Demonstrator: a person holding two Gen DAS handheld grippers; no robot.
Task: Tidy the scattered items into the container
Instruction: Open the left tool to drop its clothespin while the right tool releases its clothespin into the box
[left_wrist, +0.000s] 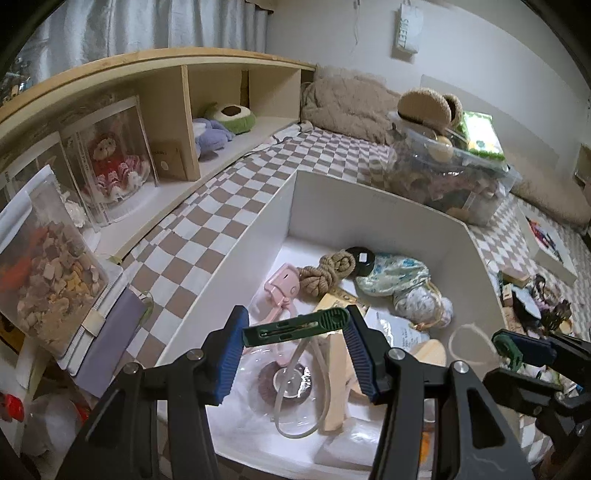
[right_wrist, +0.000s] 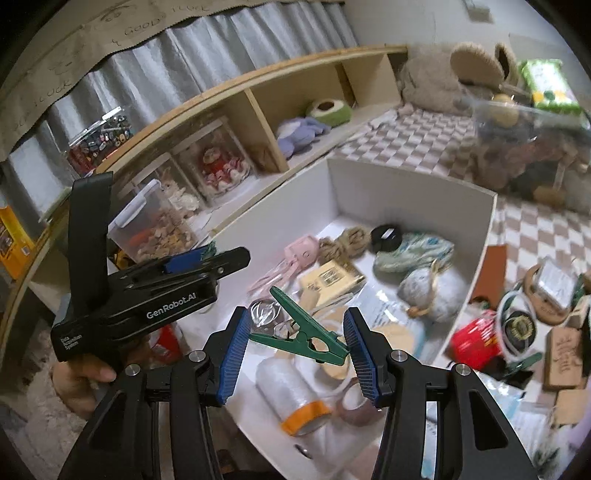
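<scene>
Over the open white box (left_wrist: 373, 195), my left gripper (left_wrist: 295, 328) is shut on a dark green clothes peg (left_wrist: 295, 326) that lies crosswise between the blue pads. In the right wrist view, my right gripper (right_wrist: 295, 339) is shut on a second green peg (right_wrist: 306, 338), tilted, above the box's (right_wrist: 406, 181) near end. The right gripper (left_wrist: 517, 349) also shows at the right edge of the left wrist view with its peg (left_wrist: 508, 350). The left gripper (right_wrist: 218, 258), held by a hand (right_wrist: 85, 373), shows at left in the right wrist view.
The box holds a pink gadget (right_wrist: 301, 253), a rope knot (left_wrist: 327, 275), a floral pouch (left_wrist: 395, 277) and tape rolls (right_wrist: 306, 413). Right of it, a red can (right_wrist: 476, 339), a round badge (right_wrist: 519, 328) and wooden blocks (right_wrist: 563, 358) lie on the checked bedcover (left_wrist: 221, 221). A wooden shelf (left_wrist: 177, 110) runs along the left.
</scene>
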